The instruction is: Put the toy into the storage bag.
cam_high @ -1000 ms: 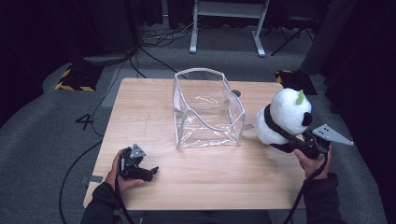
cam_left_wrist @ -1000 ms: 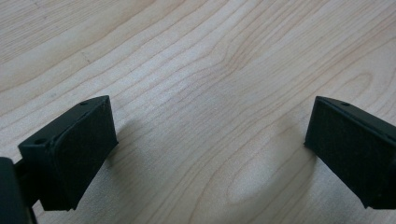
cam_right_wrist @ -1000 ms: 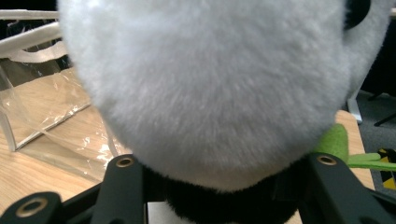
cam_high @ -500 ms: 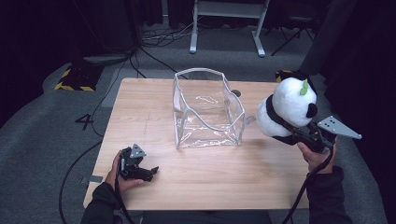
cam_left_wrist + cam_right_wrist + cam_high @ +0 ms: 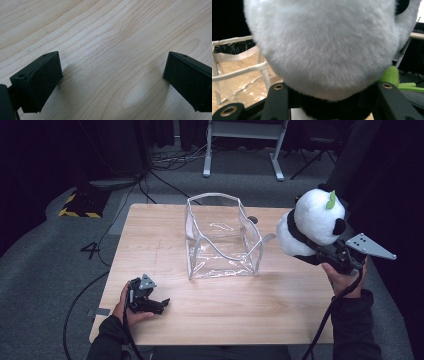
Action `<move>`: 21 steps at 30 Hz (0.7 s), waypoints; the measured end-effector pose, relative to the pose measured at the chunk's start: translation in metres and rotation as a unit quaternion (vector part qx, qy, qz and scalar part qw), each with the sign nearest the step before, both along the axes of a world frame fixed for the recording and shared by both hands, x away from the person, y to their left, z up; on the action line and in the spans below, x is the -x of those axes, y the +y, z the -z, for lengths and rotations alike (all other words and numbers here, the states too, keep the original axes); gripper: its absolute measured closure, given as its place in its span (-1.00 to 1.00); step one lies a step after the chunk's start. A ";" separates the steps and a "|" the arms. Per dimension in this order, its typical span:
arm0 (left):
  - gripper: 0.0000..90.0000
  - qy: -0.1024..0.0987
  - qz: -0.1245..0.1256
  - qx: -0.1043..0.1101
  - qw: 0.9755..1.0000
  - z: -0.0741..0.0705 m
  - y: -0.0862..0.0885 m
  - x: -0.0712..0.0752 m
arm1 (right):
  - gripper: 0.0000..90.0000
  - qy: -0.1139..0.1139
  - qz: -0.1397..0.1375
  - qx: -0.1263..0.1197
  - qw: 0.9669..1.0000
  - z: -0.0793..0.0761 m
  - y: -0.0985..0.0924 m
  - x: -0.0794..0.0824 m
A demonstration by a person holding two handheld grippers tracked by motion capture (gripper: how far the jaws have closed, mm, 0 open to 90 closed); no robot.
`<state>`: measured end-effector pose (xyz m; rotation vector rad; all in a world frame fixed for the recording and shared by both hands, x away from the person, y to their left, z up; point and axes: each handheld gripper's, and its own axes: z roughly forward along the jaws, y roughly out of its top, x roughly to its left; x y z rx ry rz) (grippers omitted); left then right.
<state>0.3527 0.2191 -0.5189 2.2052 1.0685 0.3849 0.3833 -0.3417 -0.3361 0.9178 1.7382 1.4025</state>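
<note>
— Two grippers working? Why is the panda (image 5: 314,222) sitting high, right of the bag (image 5: 223,240)?
— Right gripper (image 5: 320,254) is pinching its neck, clearing the rim. Left gripper (image 5: 159,303) is idling spread on the table (image 5: 280,305).

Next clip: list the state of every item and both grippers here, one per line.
Plush panda: clamped, lifted clear of the table, right of the bag.
Clear plastic bag: upright, mouth open, nothing visible inside.
Right gripper: shut on the panda.
Left gripper: open, low over bare wooden table.
</note>
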 end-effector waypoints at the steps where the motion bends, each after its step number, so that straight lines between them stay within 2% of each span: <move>1: -0.96 0.000 0.000 0.000 1.000 0.000 0.000 0.000 | 0.14 0.000 0.000 0.000 1.000 0.000 0.000 0.000; 11: -0.96 0.000 0.000 0.000 1.000 0.000 0.000 0.000 | 0.14 -0.016 -0.004 0.002 1.000 -0.020 0.006 -0.001; 21: -0.96 0.001 0.000 -0.001 1.000 0.000 0.000 0.000 | 0.15 -0.029 -0.011 0.002 1.000 -0.032 0.011 -0.001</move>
